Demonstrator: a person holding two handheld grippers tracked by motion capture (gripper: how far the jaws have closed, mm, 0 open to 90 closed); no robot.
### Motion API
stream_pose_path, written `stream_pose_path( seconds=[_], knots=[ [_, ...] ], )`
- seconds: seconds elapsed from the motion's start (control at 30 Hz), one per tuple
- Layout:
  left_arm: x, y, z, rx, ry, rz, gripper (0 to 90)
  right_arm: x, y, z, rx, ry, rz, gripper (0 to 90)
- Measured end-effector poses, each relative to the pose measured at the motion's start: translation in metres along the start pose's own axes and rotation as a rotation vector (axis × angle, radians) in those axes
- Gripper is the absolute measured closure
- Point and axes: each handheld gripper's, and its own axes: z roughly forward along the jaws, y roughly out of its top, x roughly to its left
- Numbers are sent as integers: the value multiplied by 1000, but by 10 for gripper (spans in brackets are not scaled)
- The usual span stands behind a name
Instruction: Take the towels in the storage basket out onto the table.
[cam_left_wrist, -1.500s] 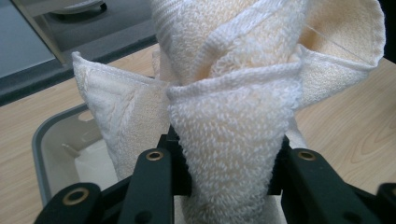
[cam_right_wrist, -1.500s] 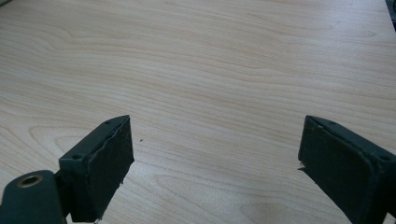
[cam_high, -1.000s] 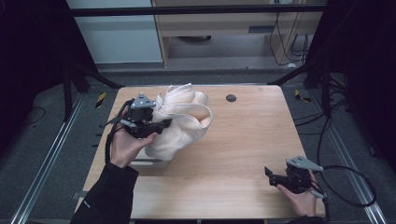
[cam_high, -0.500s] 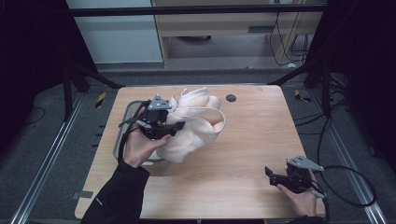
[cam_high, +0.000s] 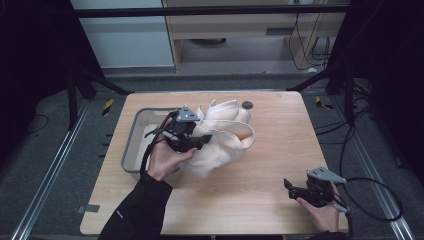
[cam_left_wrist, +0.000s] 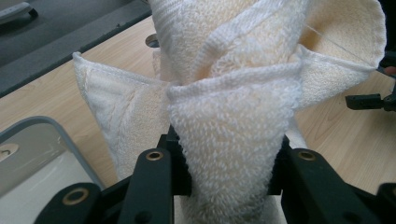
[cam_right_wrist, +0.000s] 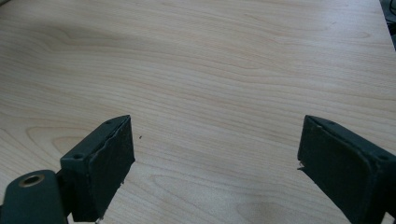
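A cream towel (cam_high: 222, 136) hangs bunched above the middle of the wooden table (cam_high: 260, 175). My left gripper (cam_high: 200, 141) is shut on a thick fold of the towel (cam_left_wrist: 229, 140), which fills the space between its jaws and rises in loose flaps above them. Behind the left hand sits a grey tray (cam_high: 131, 145), and its rim (cam_left_wrist: 56, 128) shows at the lower left of the left gripper view. My right gripper (cam_high: 289, 187) rests low near the table's front right edge, open with bare wood between its fingers (cam_right_wrist: 100, 163).
A small dark round disc (cam_high: 247, 104) lies at the table's back edge. Dark floor and metal frame rails surround the table. A black cable (cam_high: 375, 195) trails from the right gripper off the right side.
My left gripper has carried the towel rightward out of the tray toward the table's middle. The right gripper has stayed put.
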Motion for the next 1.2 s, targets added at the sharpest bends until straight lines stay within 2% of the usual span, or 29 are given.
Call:
stream_pose_path(
  seconds=[0.37, 0.73, 0.93, 1.2],
  knots=[
    [-9, -3, 20, 20, -24, 16, 643, 0, 0, -1, -3, 1, -6, 110],
    [-15, -7, 42, 44, -38, 24, 643, 0, 0, -3, 3, 6, 14, 131],
    [-17, -11, 55, 43, -47, 20, 643, 0, 0, -2, 4, 2, -13, 140],
    [-20, -12, 71, 48, -51, 24, 643, -1, 0, -2, 2, 0, -9, 140]
  ],
)
